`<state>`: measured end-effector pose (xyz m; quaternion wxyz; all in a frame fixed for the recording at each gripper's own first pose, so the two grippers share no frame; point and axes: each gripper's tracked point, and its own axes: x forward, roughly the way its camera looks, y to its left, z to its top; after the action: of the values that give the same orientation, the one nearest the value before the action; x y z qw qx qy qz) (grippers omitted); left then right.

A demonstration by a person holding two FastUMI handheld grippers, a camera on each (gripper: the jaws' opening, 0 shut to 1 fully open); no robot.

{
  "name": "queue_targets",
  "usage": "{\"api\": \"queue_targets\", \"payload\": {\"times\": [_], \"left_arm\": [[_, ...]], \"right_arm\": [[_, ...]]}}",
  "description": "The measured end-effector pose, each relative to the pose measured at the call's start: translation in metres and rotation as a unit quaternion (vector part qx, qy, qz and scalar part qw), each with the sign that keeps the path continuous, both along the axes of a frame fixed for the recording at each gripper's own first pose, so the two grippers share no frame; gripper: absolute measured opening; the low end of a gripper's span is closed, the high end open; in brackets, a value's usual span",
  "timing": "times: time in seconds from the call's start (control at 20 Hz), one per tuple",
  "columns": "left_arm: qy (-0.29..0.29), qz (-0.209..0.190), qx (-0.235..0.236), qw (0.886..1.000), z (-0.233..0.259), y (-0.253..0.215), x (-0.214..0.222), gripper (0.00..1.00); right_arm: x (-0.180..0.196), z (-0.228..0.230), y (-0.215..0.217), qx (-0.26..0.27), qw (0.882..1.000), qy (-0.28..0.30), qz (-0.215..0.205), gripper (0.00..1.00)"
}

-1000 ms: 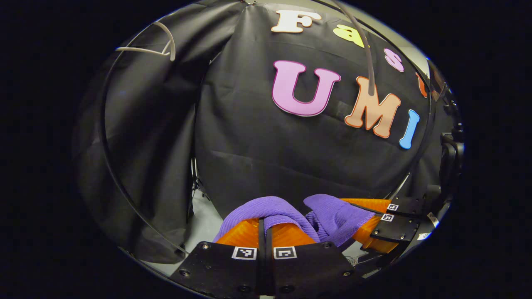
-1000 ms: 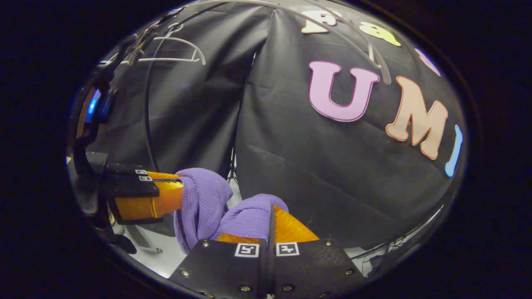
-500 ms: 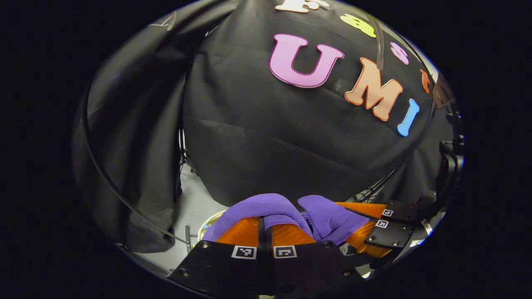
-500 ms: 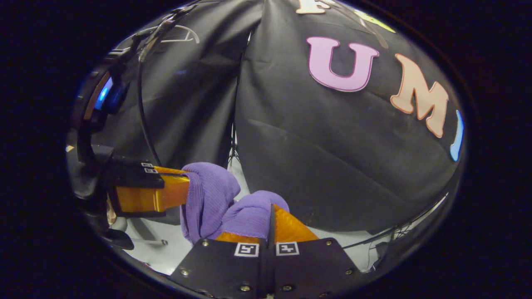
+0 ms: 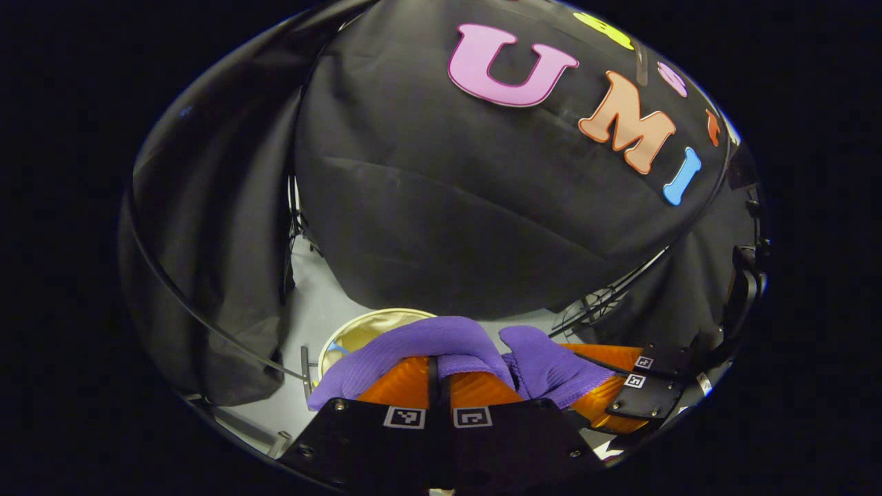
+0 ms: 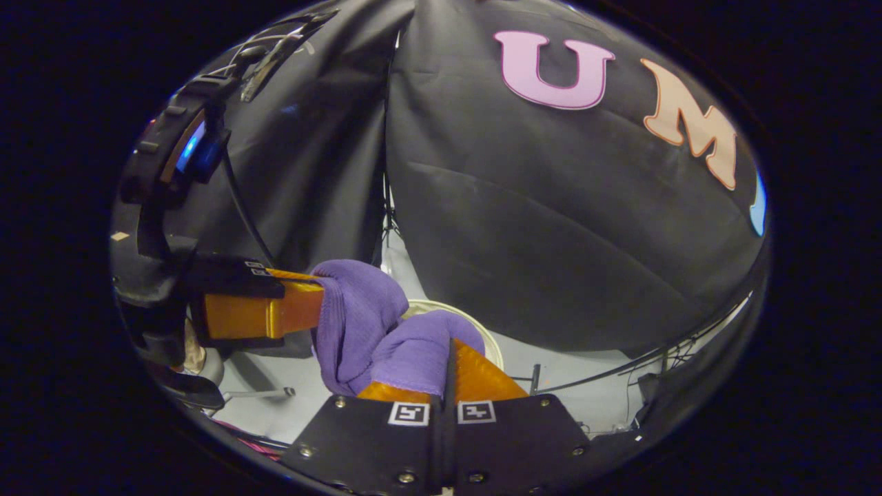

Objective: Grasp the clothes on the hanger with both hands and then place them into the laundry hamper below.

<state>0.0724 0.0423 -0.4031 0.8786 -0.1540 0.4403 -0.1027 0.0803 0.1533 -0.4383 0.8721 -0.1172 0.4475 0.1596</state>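
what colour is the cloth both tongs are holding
Purple, a ribbed knit cloth. It shows best in the right gripper view, bunched between the two tongs.

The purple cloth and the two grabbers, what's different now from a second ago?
Both grippers have carried the purple cloth downward: the wall behind slides up in both views, and the round laundry hamper has come into sight below the cloth. The white hanger seen earlier has dropped out of sight at the top. Unchanged: the left gripper and right gripper stay shut on the cloth, close together, nothing let go.
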Motion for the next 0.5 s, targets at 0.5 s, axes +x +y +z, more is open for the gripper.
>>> {"api": "queue_targets", "payload": {"times": [0.5], "left_arm": [[0.082,0.014,-0.003,0.997,-0.026,0.001,-0.024,0.02]], "right_arm": [[-0.02,-0.016,-0.007,-0.015,0.997,0.066,-0.022,0.01]]}}
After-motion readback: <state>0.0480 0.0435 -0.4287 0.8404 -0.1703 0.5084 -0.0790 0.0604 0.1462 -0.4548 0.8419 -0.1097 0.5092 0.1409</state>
